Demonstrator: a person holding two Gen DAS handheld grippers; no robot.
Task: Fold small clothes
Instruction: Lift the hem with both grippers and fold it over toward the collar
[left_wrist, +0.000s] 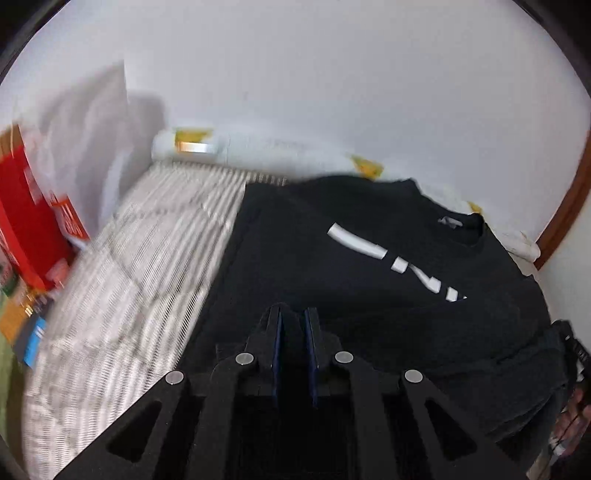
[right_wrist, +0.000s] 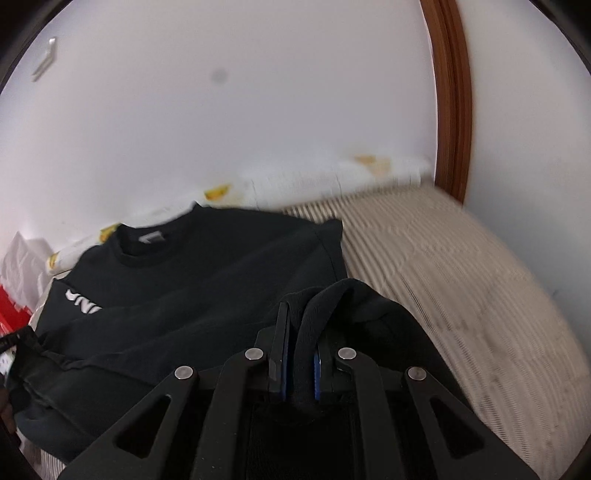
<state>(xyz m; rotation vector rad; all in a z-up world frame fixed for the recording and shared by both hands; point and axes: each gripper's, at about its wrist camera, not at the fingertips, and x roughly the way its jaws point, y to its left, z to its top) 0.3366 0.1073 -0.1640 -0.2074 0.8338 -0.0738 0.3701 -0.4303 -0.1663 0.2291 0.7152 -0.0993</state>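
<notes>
A black sweatshirt (left_wrist: 369, 266) with white lettering lies on a striped beige mattress (left_wrist: 140, 258); it also shows in the right wrist view (right_wrist: 207, 280). My left gripper (left_wrist: 294, 314) sits over the shirt's lower part, jaws nearly together with dark cloth between them. My right gripper (right_wrist: 301, 325) is shut on a fold of the black shirt's edge (right_wrist: 314, 306), lifted above the mattress (right_wrist: 461, 280). The collar (right_wrist: 147, 247) faces the wall.
White wall behind. A white pillow with yellow prints (left_wrist: 258, 147) lies along the wall. Red and white boxes (left_wrist: 29, 214) stand at the mattress's left. A brown wooden frame (right_wrist: 450, 96) rises at the right. Bare mattress lies either side of the shirt.
</notes>
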